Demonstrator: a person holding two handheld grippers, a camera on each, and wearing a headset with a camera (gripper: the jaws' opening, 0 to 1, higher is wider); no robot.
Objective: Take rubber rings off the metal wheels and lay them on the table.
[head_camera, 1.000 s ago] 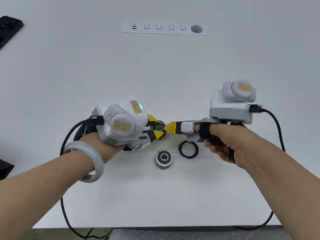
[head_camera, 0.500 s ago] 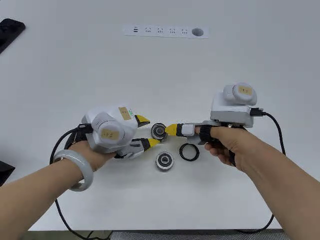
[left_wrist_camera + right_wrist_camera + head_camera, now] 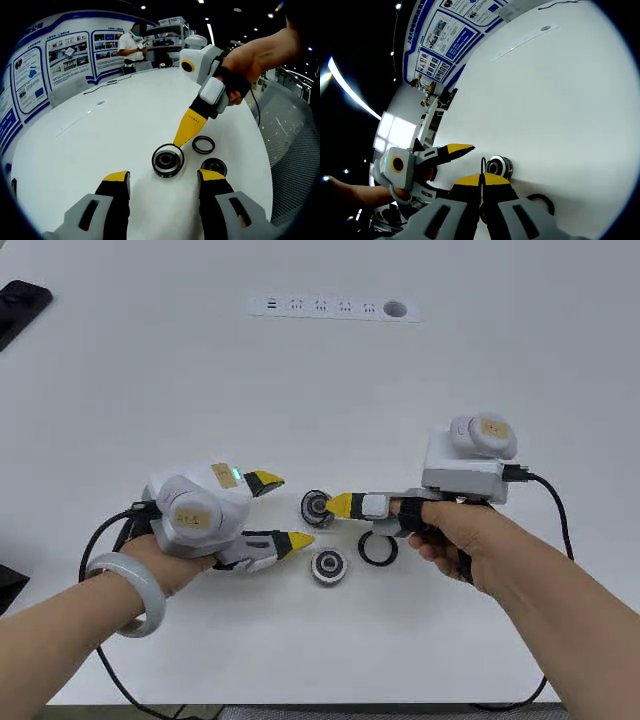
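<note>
My right gripper (image 3: 340, 505) is shut on the thin black rubber ring (image 3: 482, 164) of a metal wheel (image 3: 316, 506), which stands tilted on the white table. The ring (image 3: 168, 148) hangs loosely around this wheel (image 3: 166, 161). My left gripper (image 3: 283, 508) is open just left of the wheel, with nothing between its fingers (image 3: 116, 177). A second wheel (image 3: 328, 565) lies flat nearer to me. One loose rubber ring (image 3: 377, 548) lies on the table under my right gripper.
A white power strip (image 3: 333, 307) runs along the far side of the table (image 3: 420, 380). A dark object (image 3: 20, 302) sits at the far left corner. Cables trail from both grippers toward the near edge.
My left gripper has let go of the wheel, opened and drawn back to the left. The right gripper stays shut on the ring at the wheel.
</note>
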